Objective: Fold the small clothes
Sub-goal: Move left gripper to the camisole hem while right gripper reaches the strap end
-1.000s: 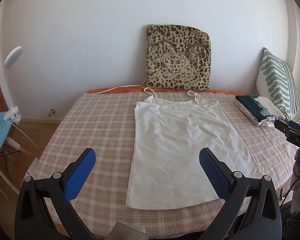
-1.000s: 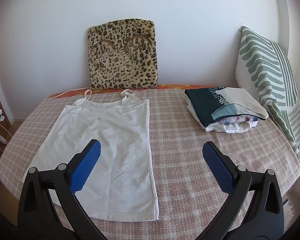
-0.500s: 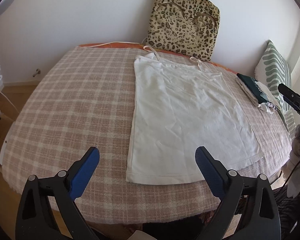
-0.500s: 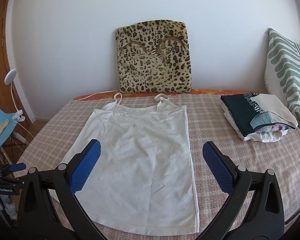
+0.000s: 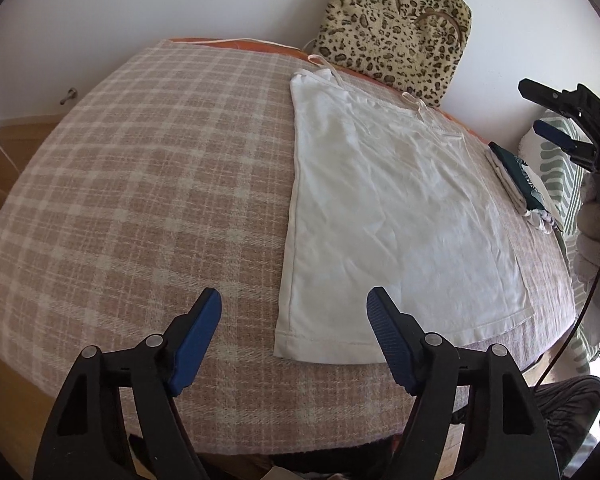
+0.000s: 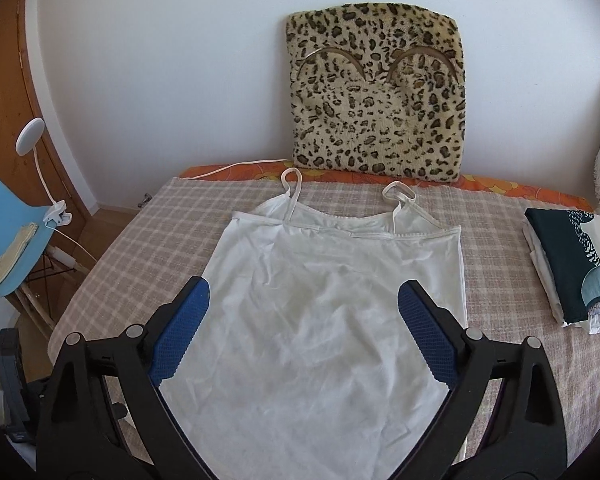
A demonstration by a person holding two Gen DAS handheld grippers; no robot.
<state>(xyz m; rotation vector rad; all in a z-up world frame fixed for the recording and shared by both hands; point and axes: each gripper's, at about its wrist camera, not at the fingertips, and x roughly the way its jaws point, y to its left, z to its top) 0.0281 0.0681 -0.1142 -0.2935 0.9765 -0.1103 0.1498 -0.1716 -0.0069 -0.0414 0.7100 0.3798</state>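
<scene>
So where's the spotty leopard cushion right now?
In the right wrist view the furry leopard-print cushion leans on the white wall at the top, just behind the straps of the white strappy top.

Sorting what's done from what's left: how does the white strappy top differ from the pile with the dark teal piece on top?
The white strappy camisole top lies spread flat in a single layer, straps toward the leopard-print cushion; the stack of folded clothes topped by a dark teal patterned piece is compact and several layers thick. The top is plain white; the stack mixes colours and prints. Both rest on the pink checked blanket.
</scene>
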